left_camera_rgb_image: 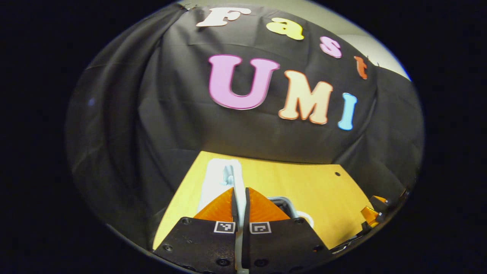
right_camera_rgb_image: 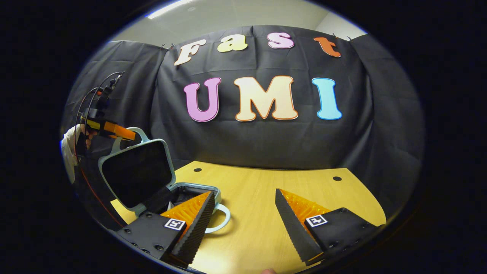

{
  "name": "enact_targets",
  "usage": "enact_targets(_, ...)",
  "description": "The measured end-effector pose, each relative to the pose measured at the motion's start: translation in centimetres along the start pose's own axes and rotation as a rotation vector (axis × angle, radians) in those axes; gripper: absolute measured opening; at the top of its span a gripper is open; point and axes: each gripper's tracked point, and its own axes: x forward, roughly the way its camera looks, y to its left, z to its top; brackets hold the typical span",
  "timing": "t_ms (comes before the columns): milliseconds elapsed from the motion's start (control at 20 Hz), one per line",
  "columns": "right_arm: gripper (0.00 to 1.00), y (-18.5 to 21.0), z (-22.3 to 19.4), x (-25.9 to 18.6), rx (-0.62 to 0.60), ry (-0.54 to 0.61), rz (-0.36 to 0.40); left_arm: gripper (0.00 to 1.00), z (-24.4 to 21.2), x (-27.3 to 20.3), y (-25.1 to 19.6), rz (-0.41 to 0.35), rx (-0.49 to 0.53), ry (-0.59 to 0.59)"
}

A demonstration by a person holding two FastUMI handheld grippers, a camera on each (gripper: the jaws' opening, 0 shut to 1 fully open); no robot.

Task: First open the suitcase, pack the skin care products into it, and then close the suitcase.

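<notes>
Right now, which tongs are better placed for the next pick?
Right. The right tongs are open and empty above the table beside the open suitcase; the left tongs are shut on its lid handle.

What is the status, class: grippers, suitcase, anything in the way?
Left gripper shut on suitcase handle, lid raised. Right gripper open over table. Suitcase open. Nothing blocking.
</notes>
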Motion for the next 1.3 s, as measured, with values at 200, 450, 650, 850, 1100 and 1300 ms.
enact_targets(200, 0.99, -2.3, 0.4, -1.0, -0.023, -0.008, -0.014, 0.0, -1.6, 2.3, -7.3, -0.119, 0.001, 0.024)
enact_targets(450, 0.95, -6.2, 0.3, -2.0, -0.031, -0.007, -0.058, 0.0, -5.6, 5.1, -13.5, -0.204, 0.012, 0.073)
enact_targets(650, 0.99, -9.5, 0.5, -3.1, -0.024, -0.011, -0.104, 0.04, -10.5, 7.4, -17.4, -0.256, 0.028, 0.14)
enact_targets(850, 0.99, -12.6, 1.0, -4.3, -0.04, -0.026, -0.138, 0.07, -15.0, 9.4, -19.7, -0.255, 0.07, 0.231)
enact_targets(1100, 0.99, -16.4, 2.6, -6.1, -0.063, -0.068, -0.16, 0.13, -18.7, 10.8, -20.7, -0.209, 0.091, 0.299)
enact_targets(1300, 0.98, -18.5, 3.1, -6.8, -0.082, -0.07, -0.145, 0.46, -15.4, 11.4, -20.9, -0.138, 0.077, 0.173)
